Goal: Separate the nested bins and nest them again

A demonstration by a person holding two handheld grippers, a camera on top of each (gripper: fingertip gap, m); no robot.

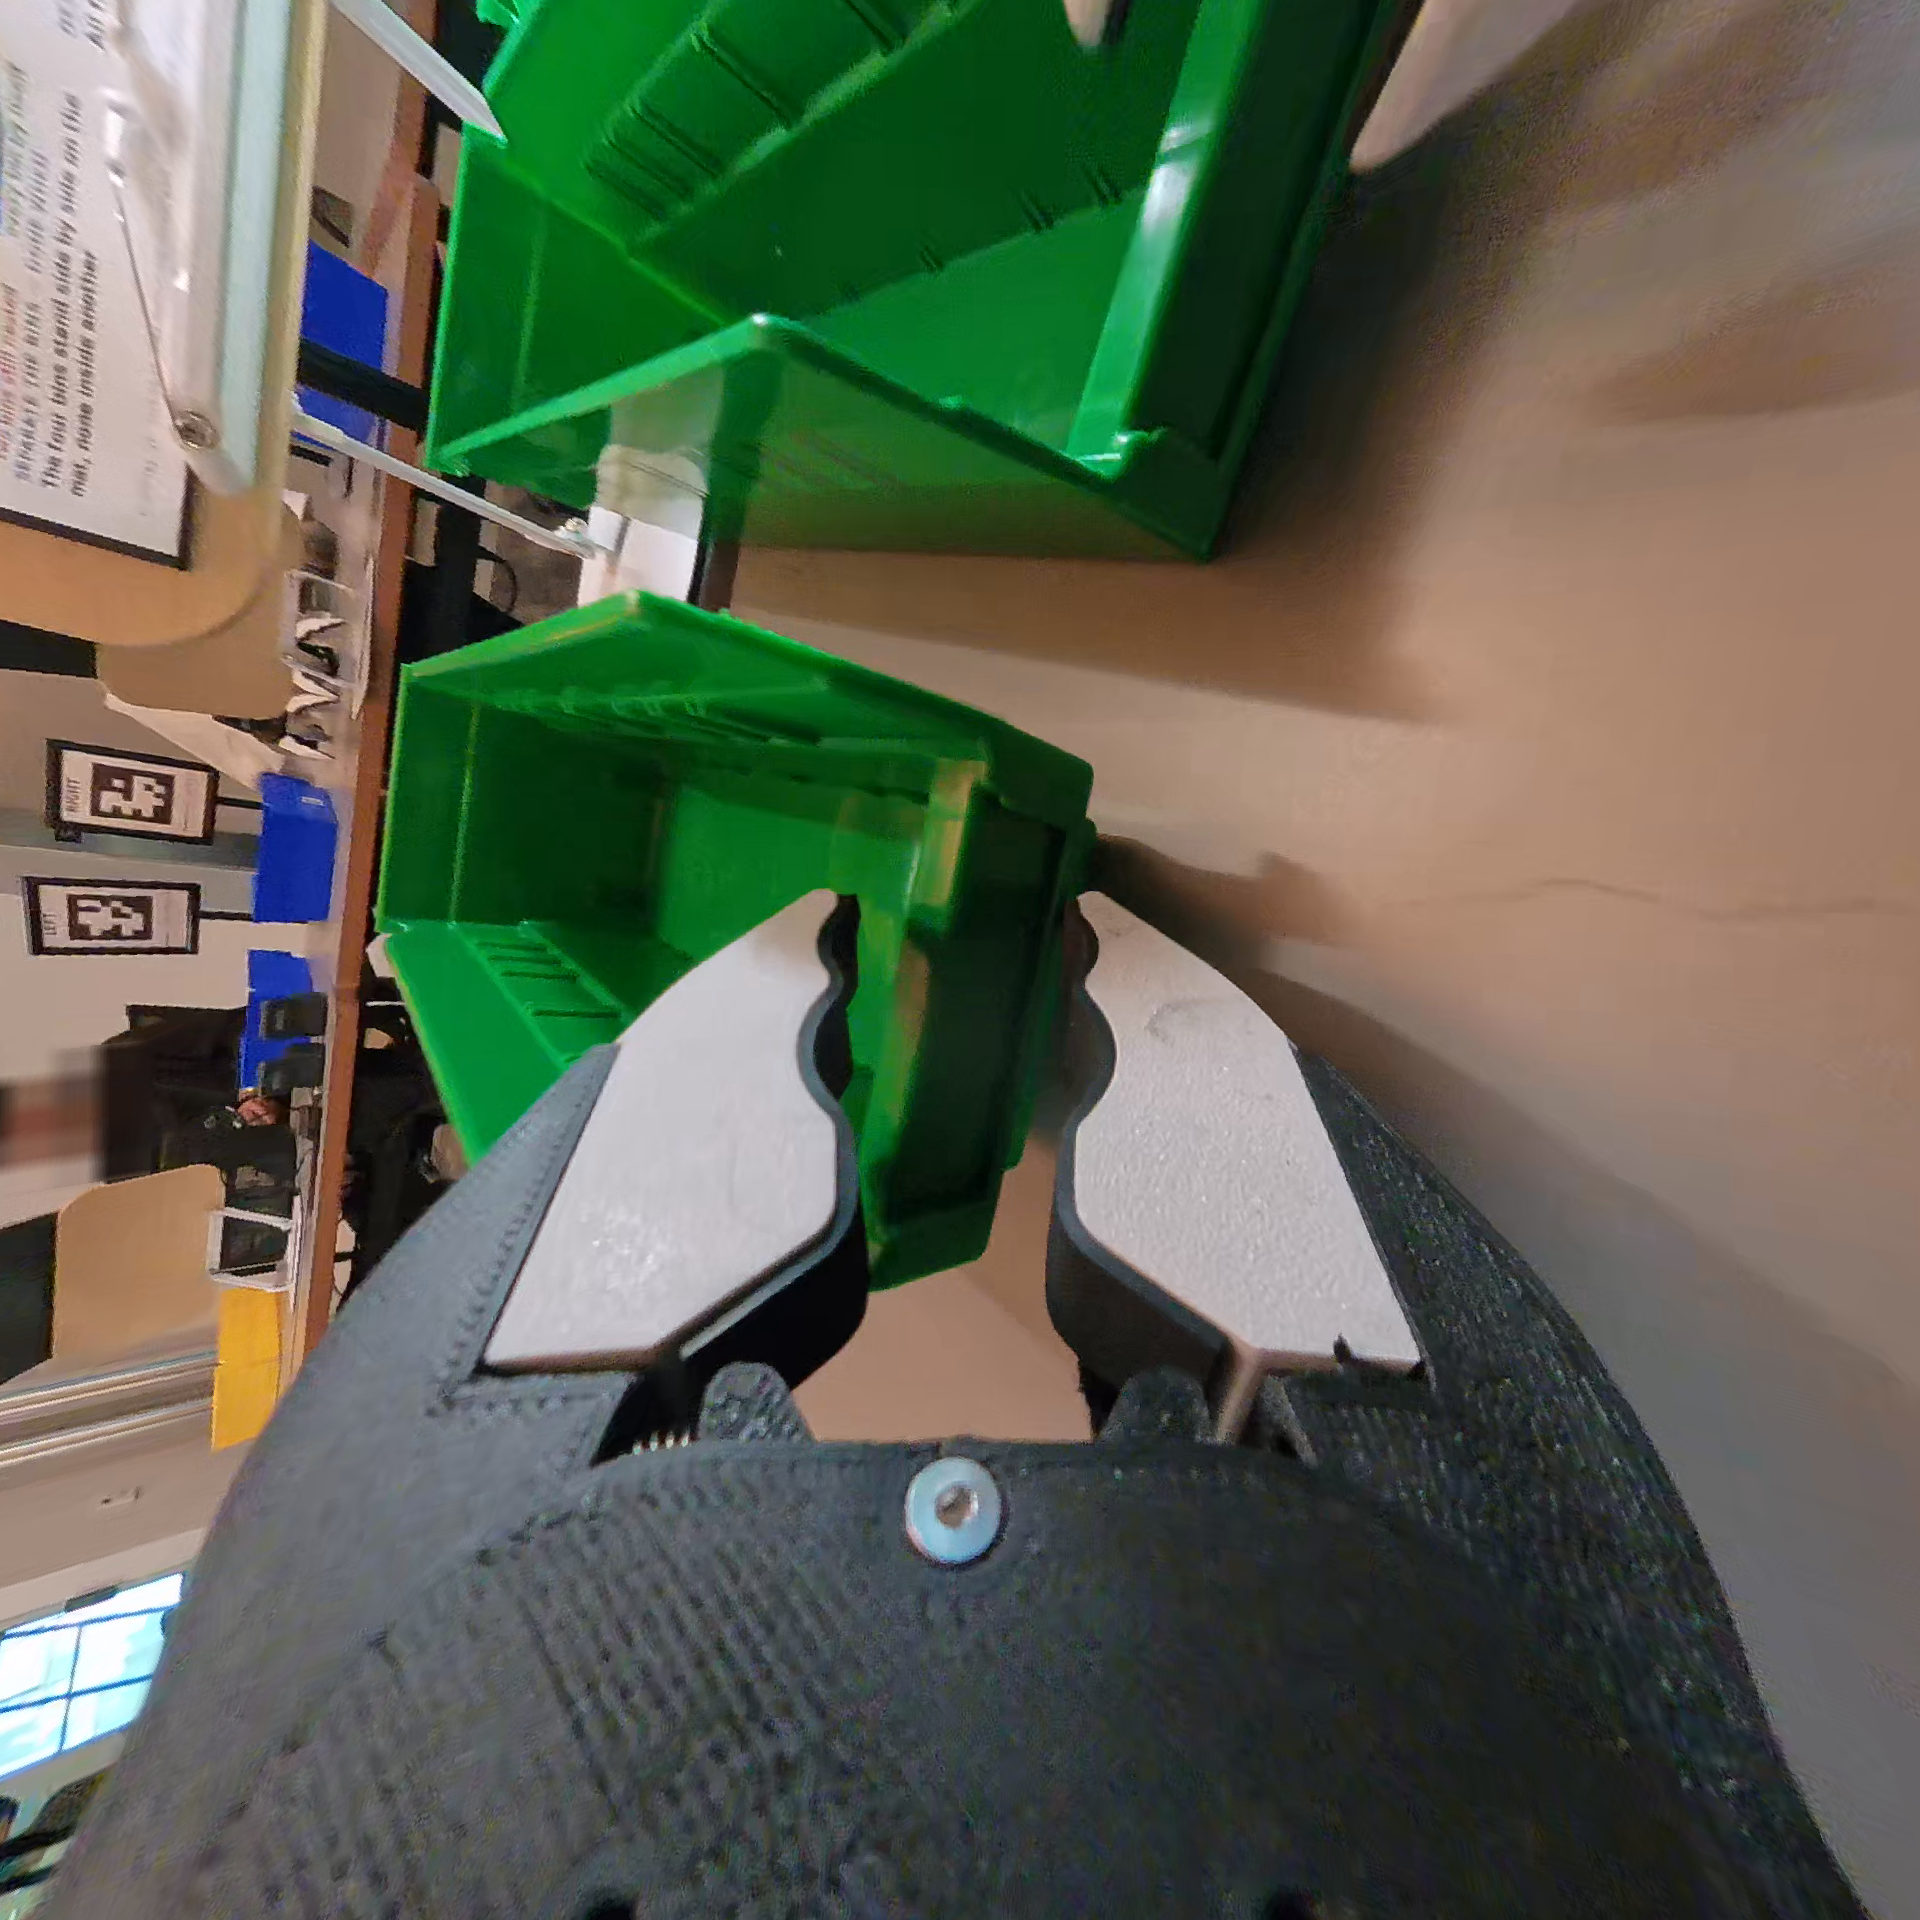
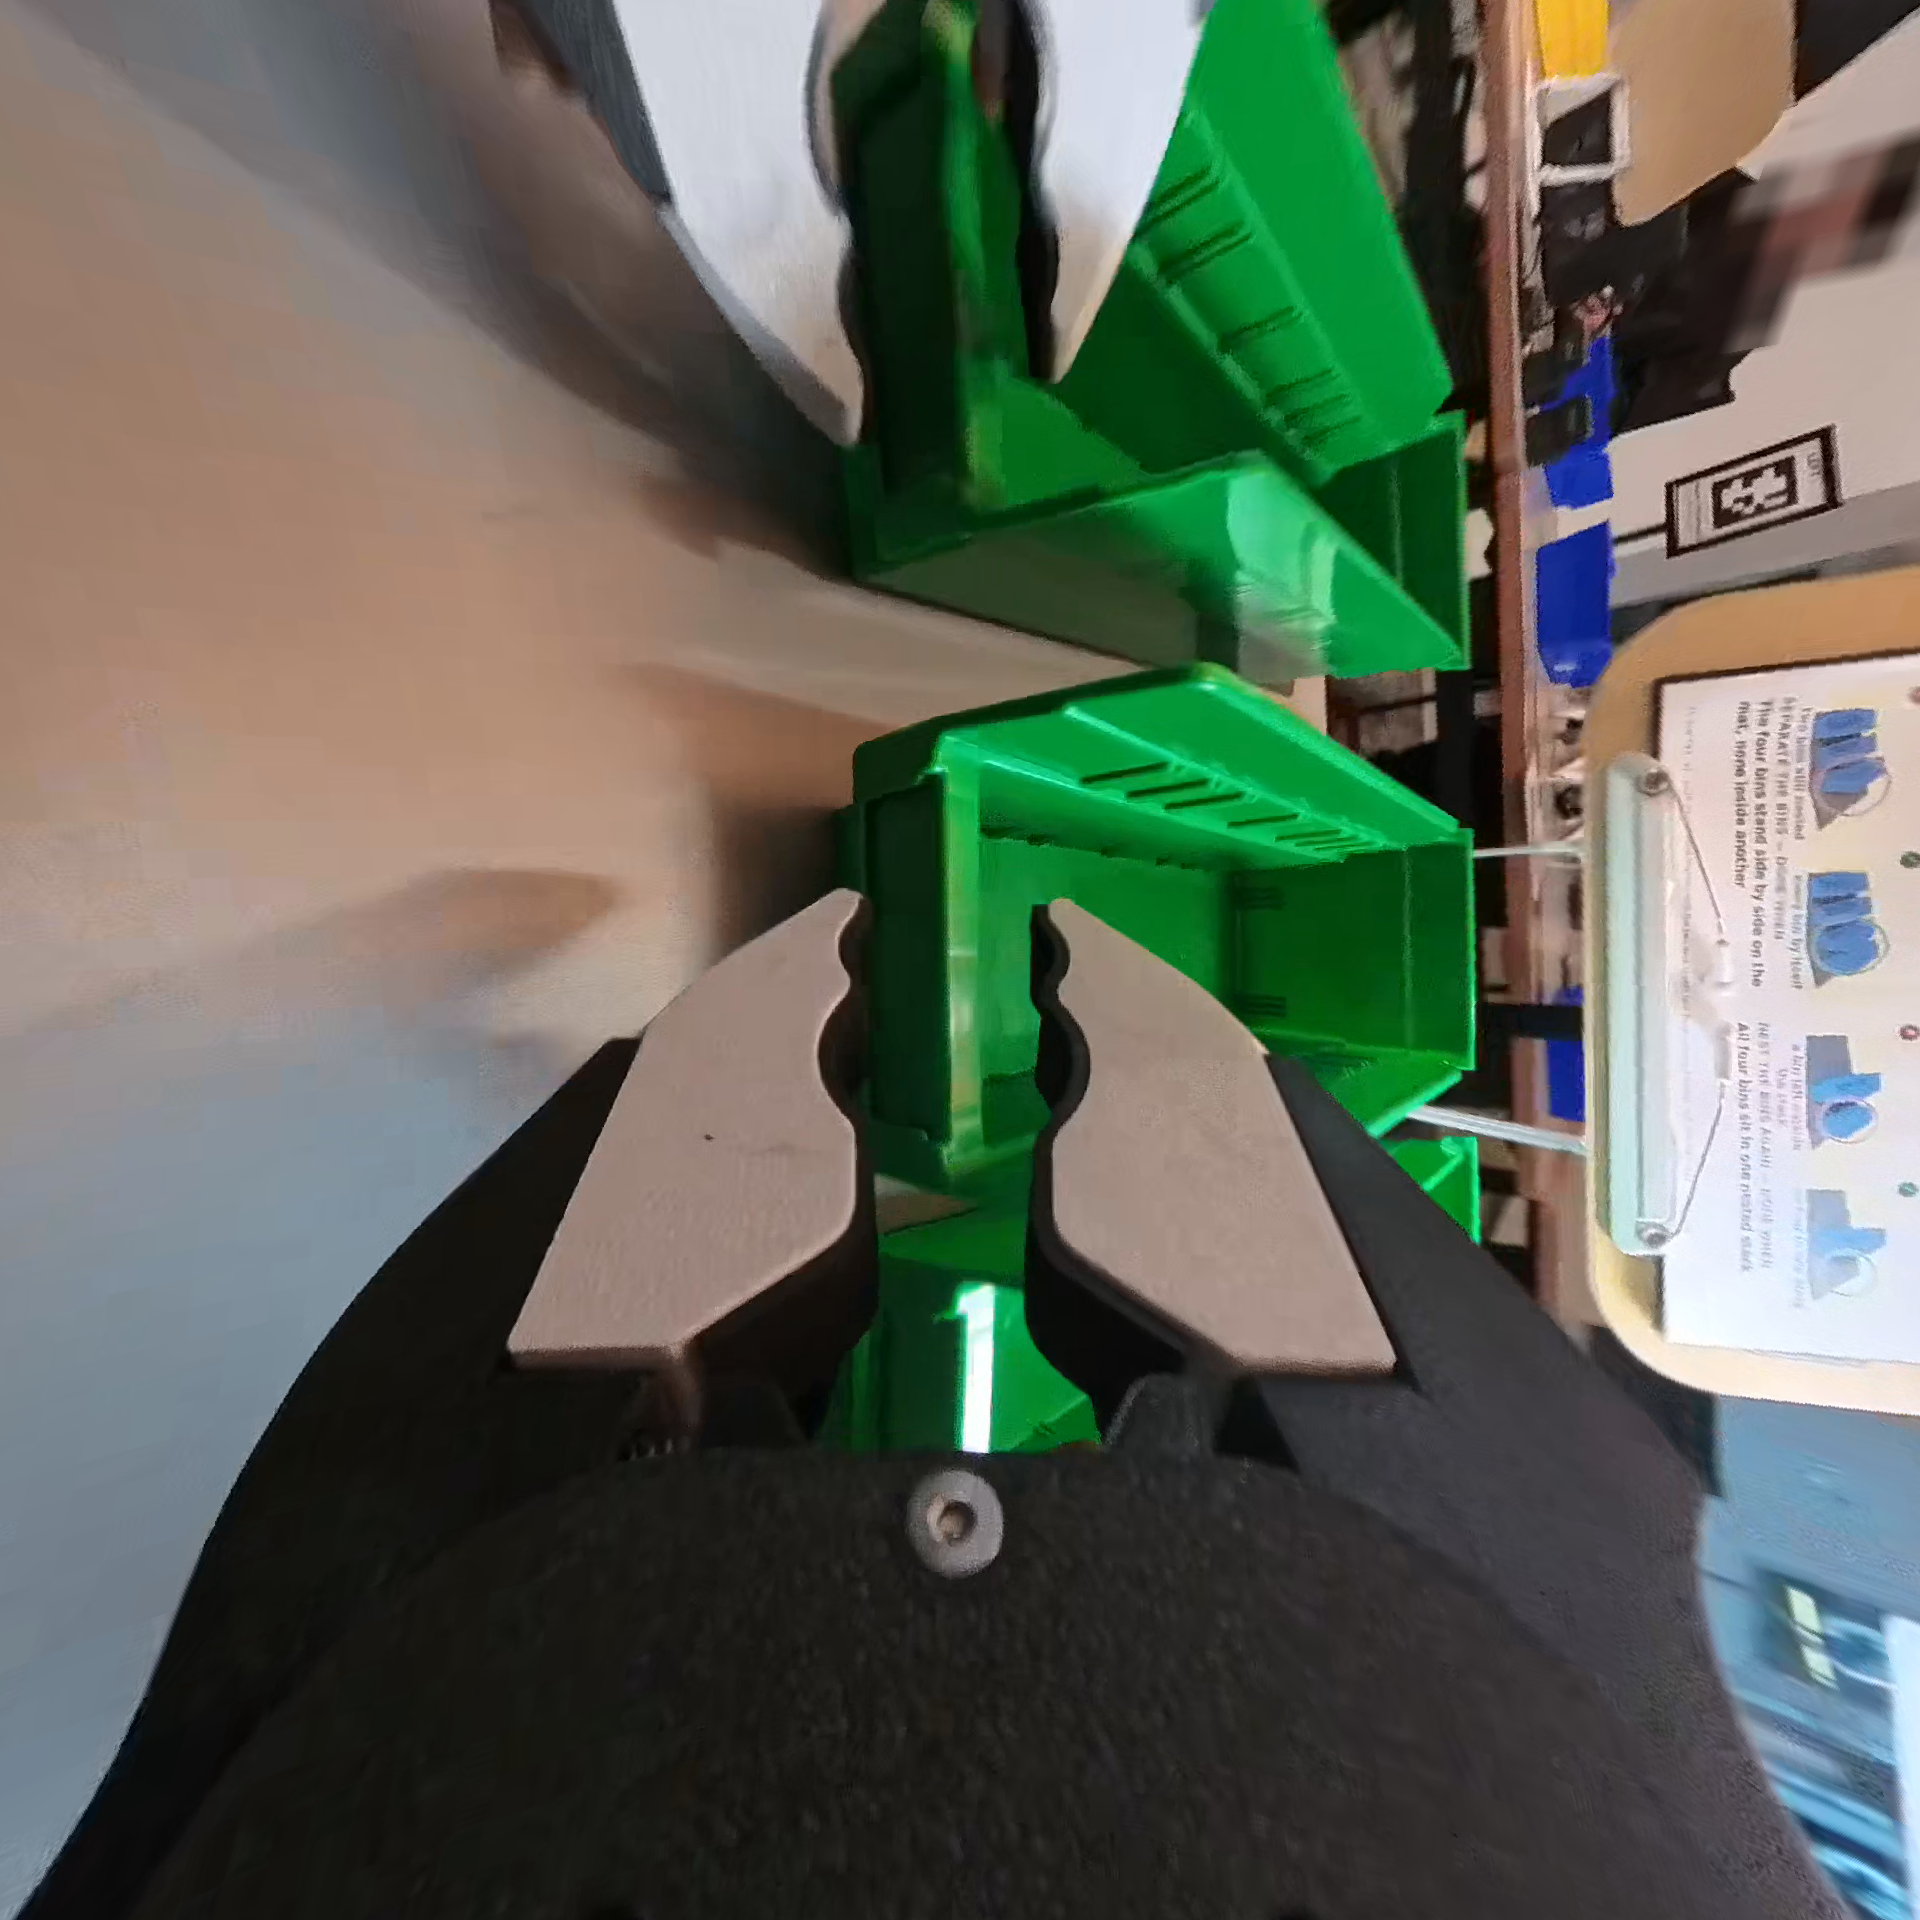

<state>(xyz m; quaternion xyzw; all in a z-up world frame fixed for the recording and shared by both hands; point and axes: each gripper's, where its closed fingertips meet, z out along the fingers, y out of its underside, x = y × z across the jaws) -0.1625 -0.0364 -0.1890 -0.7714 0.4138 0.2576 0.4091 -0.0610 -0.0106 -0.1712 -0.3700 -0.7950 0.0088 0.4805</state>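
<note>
Tan table (image 1: pixel 1558 675) blurred | we see left gripper (image 1: pixel 961 914) pinching green bin (image 1: pixel 644 831) front wall | right gripper (image 2: pixel 951 914) likewise on second bin (image 2: pixel 1195 831), contact smeared.

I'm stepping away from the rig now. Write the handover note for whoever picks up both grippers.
Left gripper: shut on the front wall of the left-held bin, one finger inside.
Right gripper: shut likewise on the right-held bin.
Both bins are green, on or just over the tan mat.
Beyond them, a tilted bin sits partly inside an outer bin.
Done: the held bins stand apart.
Left: nest everything into one stack.
</note>
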